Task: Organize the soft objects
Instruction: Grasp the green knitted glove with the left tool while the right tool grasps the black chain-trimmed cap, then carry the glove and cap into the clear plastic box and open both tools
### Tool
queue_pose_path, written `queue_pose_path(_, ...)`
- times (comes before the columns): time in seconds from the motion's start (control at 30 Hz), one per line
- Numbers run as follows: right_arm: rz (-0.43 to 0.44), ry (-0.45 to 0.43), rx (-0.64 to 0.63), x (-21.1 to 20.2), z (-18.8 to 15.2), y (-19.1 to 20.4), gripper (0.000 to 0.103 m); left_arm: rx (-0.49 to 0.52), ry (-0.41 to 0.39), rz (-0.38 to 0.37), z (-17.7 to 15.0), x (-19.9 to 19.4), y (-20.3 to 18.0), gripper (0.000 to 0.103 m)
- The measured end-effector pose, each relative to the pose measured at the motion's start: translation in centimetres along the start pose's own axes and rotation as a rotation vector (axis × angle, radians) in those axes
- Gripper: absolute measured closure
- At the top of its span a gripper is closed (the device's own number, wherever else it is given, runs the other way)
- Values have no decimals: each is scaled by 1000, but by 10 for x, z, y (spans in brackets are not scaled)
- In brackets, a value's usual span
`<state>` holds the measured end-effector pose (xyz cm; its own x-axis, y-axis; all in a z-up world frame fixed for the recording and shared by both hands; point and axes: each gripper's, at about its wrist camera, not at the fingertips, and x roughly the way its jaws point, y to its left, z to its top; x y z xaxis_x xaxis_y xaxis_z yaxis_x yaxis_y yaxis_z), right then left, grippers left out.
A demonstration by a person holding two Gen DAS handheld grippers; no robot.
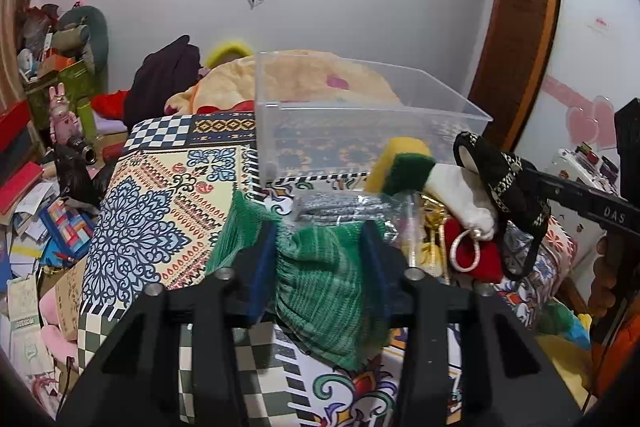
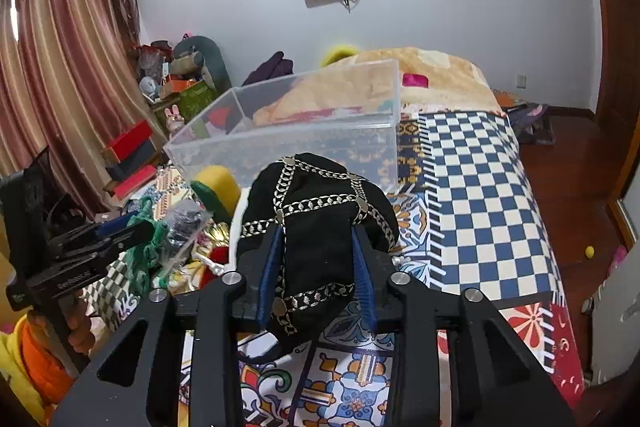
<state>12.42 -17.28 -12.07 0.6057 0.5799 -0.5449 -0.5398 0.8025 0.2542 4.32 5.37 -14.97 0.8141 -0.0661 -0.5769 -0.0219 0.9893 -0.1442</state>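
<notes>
My left gripper (image 1: 320, 231) is shut on a green knitted cloth (image 1: 332, 291) and holds it above the patterned bedspread (image 1: 160, 219). My right gripper (image 2: 316, 237) is shut on a black pouch with gold chain trim (image 2: 316, 199); the pouch also shows in the left wrist view (image 1: 504, 183) at the right. A clear plastic bin (image 1: 360, 115) stands on the bed beyond both grippers and also shows in the right wrist view (image 2: 304, 131). A yellow and green sponge (image 1: 404, 163), a white drawstring pouch (image 1: 464, 203), a red pouch (image 1: 480, 255) and a bagged grey item (image 1: 340, 207) lie in a pile before the bin.
A beige blanket (image 2: 432, 75) lies behind the bin. Cluttered boxes and toys (image 1: 60, 75) fill the left of the room. Curtains (image 2: 60, 67) hang at the left. Wooden floor (image 2: 568, 163) runs along the bed's right side.
</notes>
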Motion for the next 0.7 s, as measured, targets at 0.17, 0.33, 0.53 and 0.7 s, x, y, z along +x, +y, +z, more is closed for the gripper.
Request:
queue_pose_path(0.17,-7,-45,-20,-13,7,5,79,13,-29,-38,6,-12,-1,86)
queue_pose_path(0.33,-5,-94,-38,-24,14,11,80,4,-66,-64,14,-25,1,91)
queue_pose_path(0.53,4,-150,-58,-35,27,16,80,13,-112,-83,29,-39,-5,93)
queue_pose_path(0.7,-6,-190,-99,-35,45,24,80,51,-175,-73,53,-49,-14,93)
